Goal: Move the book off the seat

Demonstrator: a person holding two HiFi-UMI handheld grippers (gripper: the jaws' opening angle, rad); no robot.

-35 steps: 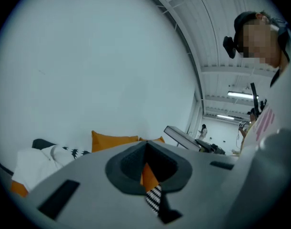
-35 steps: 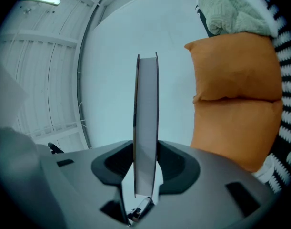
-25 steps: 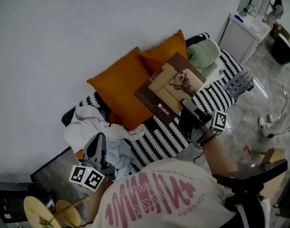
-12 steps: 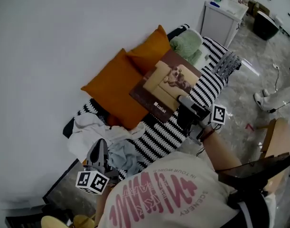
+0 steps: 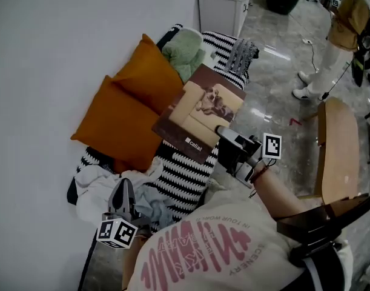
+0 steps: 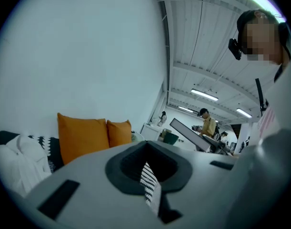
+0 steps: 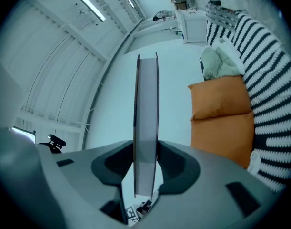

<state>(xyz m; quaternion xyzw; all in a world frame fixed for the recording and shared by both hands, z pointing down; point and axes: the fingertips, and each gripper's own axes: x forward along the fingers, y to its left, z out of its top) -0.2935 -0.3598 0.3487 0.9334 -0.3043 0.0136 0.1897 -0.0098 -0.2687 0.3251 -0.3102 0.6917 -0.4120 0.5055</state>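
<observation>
Book [image 5: 203, 105] first: it is brown with a tan picture on the front, and it is up in the air over the striped seat [image 5: 185, 177]. It sits in front of the two orange pillows [image 5: 121, 111] and its front faces up. It does not seem to touch the seat.

The right gripper [image 5: 224, 133] has the book by its lower edge. In the right gripper view the book stands thin and straight between the two jaws. The jaws are partly apart, just as wide as the book is thick, and both pads press on its sides. The orange pillows and the striped seat show at the right of that view.

The left gripper [image 5: 122, 190] is low down at the near end of the seat, over a heap of white cloth [image 5: 94, 187]. It is well apart from the book. In the left gripper view its two jaws are closed together, with only a thin slit where some black and white stripes show through. I cannot see anything gripped in it.

A green blanket [image 5: 183, 48] lies at the far end of the seat, just past the pillows. A white cabinet [image 5: 224, 8] stands behind that. A wooden chair [image 5: 336, 141] stands on the shiny floor [image 5: 275, 71] to the right of the seat. Another person [image 5: 345, 23] stands far off near the top right corner.
</observation>
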